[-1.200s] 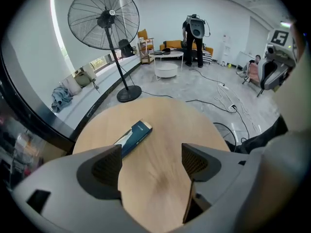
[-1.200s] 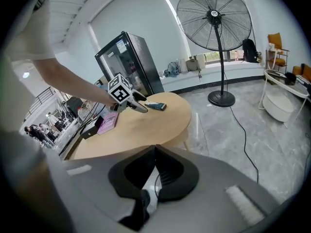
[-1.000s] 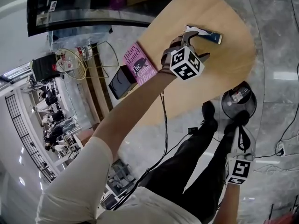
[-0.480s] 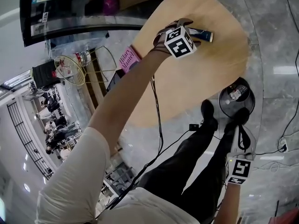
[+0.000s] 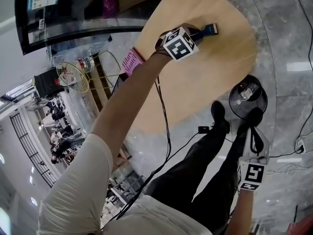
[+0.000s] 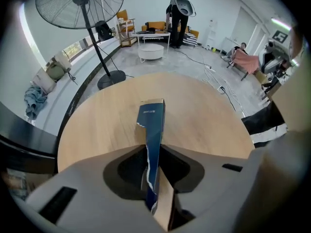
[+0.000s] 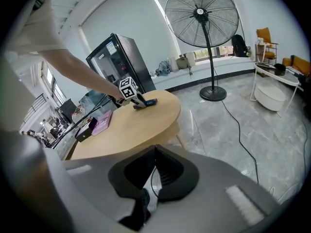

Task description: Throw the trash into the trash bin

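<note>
A torn dark-blue carton [image 5: 209, 29] lies on the round wooden table [image 5: 215, 82] near its far edge. My left gripper [image 5: 195, 33] points steeply down at it. In the left gripper view the carton [image 6: 151, 125] stands edge-on between the jaws, which have just been closing and now press on it. The right gripper view shows the same left gripper [image 7: 138, 102] on the carton [image 7: 149, 101]. A black round trash bin [image 5: 248, 98] with a bottle in it stands on the floor beside the table. My right gripper [image 5: 253, 140] hangs low by the person's legs, shut and empty [image 7: 154, 152].
A pink book [image 7: 102, 123] and a black box [image 7: 84, 130] lie at the table's other end. A standing fan [image 7: 201, 13] and a black cabinet [image 7: 119, 57] stand nearby. Cables run over the grey floor [image 5: 288, 43]. A wire basket [image 5: 73, 75] sits left of the table.
My left gripper has come down over the blue carton and its jaws have closed on it. The right gripper has stayed where it was.
</note>
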The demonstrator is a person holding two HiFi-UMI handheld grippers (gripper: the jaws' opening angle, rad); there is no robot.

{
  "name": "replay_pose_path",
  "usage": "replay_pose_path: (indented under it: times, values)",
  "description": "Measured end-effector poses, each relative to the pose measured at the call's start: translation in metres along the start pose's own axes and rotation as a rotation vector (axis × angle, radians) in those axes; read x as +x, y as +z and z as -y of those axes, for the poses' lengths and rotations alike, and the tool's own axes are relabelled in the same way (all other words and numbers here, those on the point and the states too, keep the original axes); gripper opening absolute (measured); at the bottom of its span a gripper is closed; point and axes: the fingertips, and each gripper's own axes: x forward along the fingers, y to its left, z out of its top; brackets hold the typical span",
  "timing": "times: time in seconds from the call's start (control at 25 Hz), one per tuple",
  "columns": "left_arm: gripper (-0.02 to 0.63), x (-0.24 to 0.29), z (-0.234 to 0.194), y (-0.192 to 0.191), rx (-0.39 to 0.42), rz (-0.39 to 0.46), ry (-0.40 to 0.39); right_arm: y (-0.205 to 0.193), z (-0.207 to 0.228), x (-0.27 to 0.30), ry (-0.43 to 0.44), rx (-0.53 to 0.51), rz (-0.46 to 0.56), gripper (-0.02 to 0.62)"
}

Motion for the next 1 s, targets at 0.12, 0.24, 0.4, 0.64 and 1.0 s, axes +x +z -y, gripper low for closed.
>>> replay_pose_path:
  times: [0.12, 0.24, 0.4, 0.64, 1.0]
  values:
    - [0.051, -0.006, 0.000, 0.005, -0.010, 0.017, 0.033, -0.002, 0.000, -0.001, 0.002, -0.006, -0.003, 0.011]
    - [0.043, -0.011, 0.007, 0.008, 0.001, 0.025, 0.052, -0.001, -0.001, -0.003, 0.007, -0.010, -0.002, 0.011]
    - [0.041, -0.015, 0.028, 0.015, -0.018, 0.047, 0.048, -0.006, -0.001, -0.008, 0.015, -0.022, -0.005, 0.011]
    - [0.041, -0.022, 0.075, 0.024, 0.049, 0.066, 0.045, -0.010, 0.004, -0.017, 0.022, -0.040, -0.005, 0.011]
    - [0.038, -0.032, 0.139, 0.041, 0.048, 0.113, 0.015, -0.023, 0.017, -0.033, 0.011, -0.042, -0.009, 0.011]
